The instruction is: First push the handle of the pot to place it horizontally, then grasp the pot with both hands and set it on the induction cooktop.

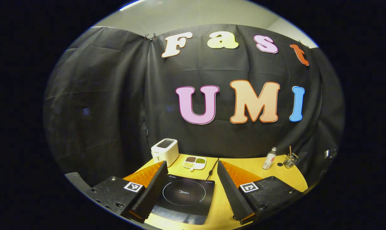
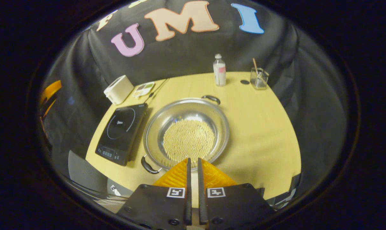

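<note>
Right claw (image 2: 193,163) nearly closed above pot (image 2: 186,132), handles (image 2: 150,166) diagonal.

Left gripper (image 1: 191,167) held with fingers spread wide; right gripper (image 2: 193,166) nearly closed, holding nothing.

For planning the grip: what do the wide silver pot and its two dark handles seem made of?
The wide silver pot looks like polished steel: its wall mirrors light. Its two dark handles look like glossy plastic or coated metal; the view cannot settle which.
</note>
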`<state>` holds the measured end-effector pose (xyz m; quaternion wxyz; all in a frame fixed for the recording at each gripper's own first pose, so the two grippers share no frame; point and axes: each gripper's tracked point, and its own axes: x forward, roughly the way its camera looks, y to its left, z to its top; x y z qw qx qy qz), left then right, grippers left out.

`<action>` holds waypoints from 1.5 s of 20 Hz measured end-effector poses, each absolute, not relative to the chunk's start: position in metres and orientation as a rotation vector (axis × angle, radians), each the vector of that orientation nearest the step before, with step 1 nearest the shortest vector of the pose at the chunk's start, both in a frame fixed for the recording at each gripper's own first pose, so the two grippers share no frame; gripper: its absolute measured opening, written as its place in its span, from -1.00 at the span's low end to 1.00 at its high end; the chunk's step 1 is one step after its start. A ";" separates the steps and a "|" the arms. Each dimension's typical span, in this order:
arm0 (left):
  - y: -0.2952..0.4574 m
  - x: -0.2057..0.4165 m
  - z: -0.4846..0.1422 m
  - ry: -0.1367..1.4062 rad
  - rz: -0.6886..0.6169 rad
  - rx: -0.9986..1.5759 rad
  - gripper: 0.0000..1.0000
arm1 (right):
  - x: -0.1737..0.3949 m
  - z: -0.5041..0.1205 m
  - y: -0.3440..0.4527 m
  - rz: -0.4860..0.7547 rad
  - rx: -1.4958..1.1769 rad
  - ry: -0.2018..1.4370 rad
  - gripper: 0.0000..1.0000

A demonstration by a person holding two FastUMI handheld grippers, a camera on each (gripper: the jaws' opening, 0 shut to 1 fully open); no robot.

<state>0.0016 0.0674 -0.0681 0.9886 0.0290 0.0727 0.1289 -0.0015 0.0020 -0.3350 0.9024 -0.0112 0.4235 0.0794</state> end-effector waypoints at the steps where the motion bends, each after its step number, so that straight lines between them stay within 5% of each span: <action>1: 0.072 0.007 -0.069 0.147 0.245 0.060 0.80 | -0.007 -0.345 0.008 0.159 -0.024 0.911 -0.78; 7: 0.098 0.029 -0.085 0.182 0.172 0.069 0.82 | -0.026 -0.394 0.040 0.098 -0.067 1.054 -0.91; 8: 0.104 0.032 -0.087 0.182 0.169 0.077 0.80 | -0.030 -0.400 0.043 0.090 -0.083 1.074 -0.77; 15: 0.138 0.046 -0.104 0.208 0.137 0.095 0.89 | -0.035 -0.440 0.060 0.002 -0.133 1.187 -0.77; 30: 0.182 0.058 -0.143 0.277 0.071 0.049 0.89 | -0.021 -0.467 0.107 -0.079 -0.129 1.209 -0.86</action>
